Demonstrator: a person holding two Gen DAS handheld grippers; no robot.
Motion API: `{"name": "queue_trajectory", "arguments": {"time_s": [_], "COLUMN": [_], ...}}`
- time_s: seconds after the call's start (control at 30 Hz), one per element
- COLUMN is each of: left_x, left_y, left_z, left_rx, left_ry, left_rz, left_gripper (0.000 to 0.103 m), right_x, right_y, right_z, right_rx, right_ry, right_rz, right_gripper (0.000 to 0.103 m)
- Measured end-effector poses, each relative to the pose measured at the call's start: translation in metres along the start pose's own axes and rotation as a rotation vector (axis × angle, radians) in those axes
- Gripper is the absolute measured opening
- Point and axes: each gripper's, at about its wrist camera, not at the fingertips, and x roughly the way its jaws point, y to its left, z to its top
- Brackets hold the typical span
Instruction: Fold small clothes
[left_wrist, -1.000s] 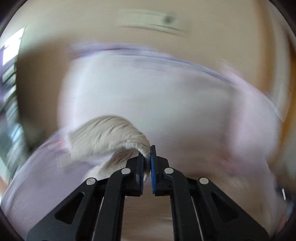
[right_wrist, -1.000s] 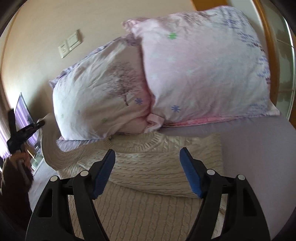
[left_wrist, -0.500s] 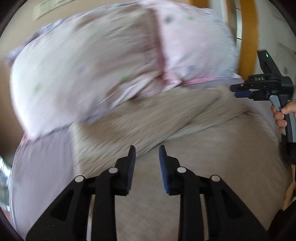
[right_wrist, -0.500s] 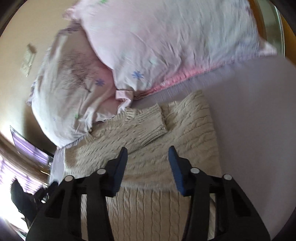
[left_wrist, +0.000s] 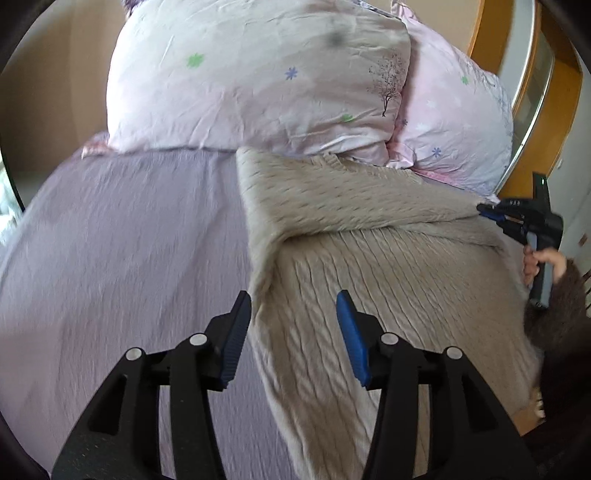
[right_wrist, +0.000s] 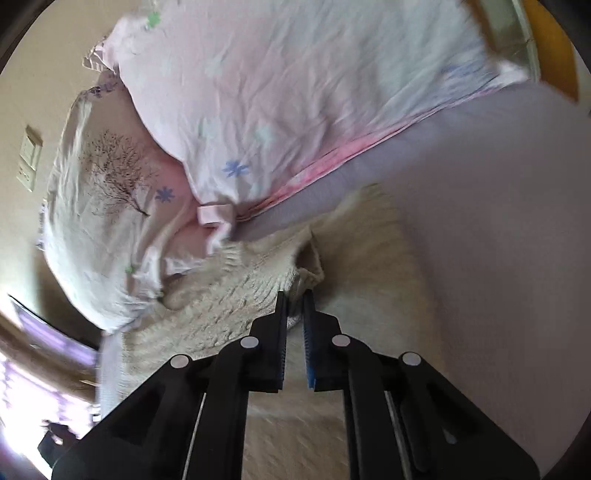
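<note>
A cream cable-knit sweater (left_wrist: 388, 280) lies on the lilac bed sheet (left_wrist: 122, 258), one sleeve (left_wrist: 351, 199) folded across its upper part. My left gripper (left_wrist: 293, 314) is open and empty, hovering over the sweater's left edge. My right gripper (right_wrist: 294, 299) is shut on the cuff end of the folded sleeve (right_wrist: 303, 277). In the left wrist view the right gripper (left_wrist: 495, 214) shows at the sweater's far right side, held by a hand.
Two pink patterned pillows (left_wrist: 258, 77) (left_wrist: 454, 125) stand just behind the sweater. A wooden frame (left_wrist: 532, 122) is at the right. A wall switch (right_wrist: 29, 158) sits on the beige wall at left.
My left gripper let go of the sleeve, opened and drew back over the sweater's left edge. My right gripper moved in and closed on the sleeve's cuff.
</note>
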Motion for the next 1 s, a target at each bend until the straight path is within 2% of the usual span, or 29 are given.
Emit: {"name": "queue_trajectory", "arguments": {"time_s": [0.07, 0.13, 0.2, 0.23, 0.27, 0.33, 0.4, 0.53, 0.6, 0.73, 0.77, 0.87, 0.97, 1.0], "left_x": [-0.002, -0.006, -0.015, -0.018, -0.023, -0.028, -0.031, -0.038, -0.043, -0.05, -0.05, -0.049, -0.044, -0.044], "left_y": [0.005, 0.009, 0.013, 0.014, 0.016, 0.017, 0.017, 0.011, 0.008, 0.0, -0.002, -0.007, -0.009, -0.009], "left_z": [-0.007, -0.016, -0.03, -0.035, -0.043, -0.054, -0.067, -0.091, -0.098, -0.112, -0.116, -0.121, -0.118, -0.115], "left_rx": [-0.022, -0.048, -0.075, -0.081, -0.087, -0.102, -0.117, -0.12, -0.116, -0.114, -0.117, -0.122, -0.129, -0.132], "left_ry": [0.02, 0.043, 0.062, 0.067, 0.073, 0.088, 0.111, 0.124, 0.127, 0.138, 0.148, 0.162, 0.168, 0.162], "left_rz": [-0.035, -0.066, -0.094, -0.098, -0.105, -0.125, -0.15, -0.174, -0.184, -0.211, -0.221, -0.239, -0.249, -0.258], "left_gripper": [0.049, 0.052, 0.054, 0.054, 0.054, 0.054, 0.054, 0.052, 0.047, 0.034, 0.027, 0.014, 0.01, 0.009], "right_x": [-0.006, -0.02, -0.048, -0.062, -0.081, -0.102, -0.115, -0.137, -0.141, -0.151, -0.151, -0.151, -0.143, -0.142], "right_y": [-0.002, -0.003, -0.004, -0.006, -0.012, -0.028, -0.044, -0.079, -0.087, -0.084, -0.082, -0.07, -0.057, -0.053], "right_z": [-0.007, -0.017, -0.032, -0.04, -0.053, -0.074, -0.093, -0.132, -0.149, -0.182, -0.187, -0.2, -0.206, -0.204], "right_rx": [-0.029, -0.036, -0.073, -0.084, -0.101, -0.098, -0.071, -0.01, 0.012, 0.001, -0.009, -0.072, -0.116, -0.129], "right_ry": [0.039, 0.06, 0.043, 0.031, 0.027, 0.046, 0.065, 0.088, 0.11, 0.161, 0.176, 0.232, 0.293, 0.288], "right_rz": [-0.016, -0.005, 0.029, 0.049, 0.06, 0.062, 0.048, 0.032, 0.067, 0.206, 0.229, 0.283, 0.32, 0.326], "right_gripper": [0.01, 0.018, 0.058, 0.064, 0.064, 0.064, 0.052, 0.042, 0.034, 0.033, 0.033, 0.032, 0.011, 0.009]}}
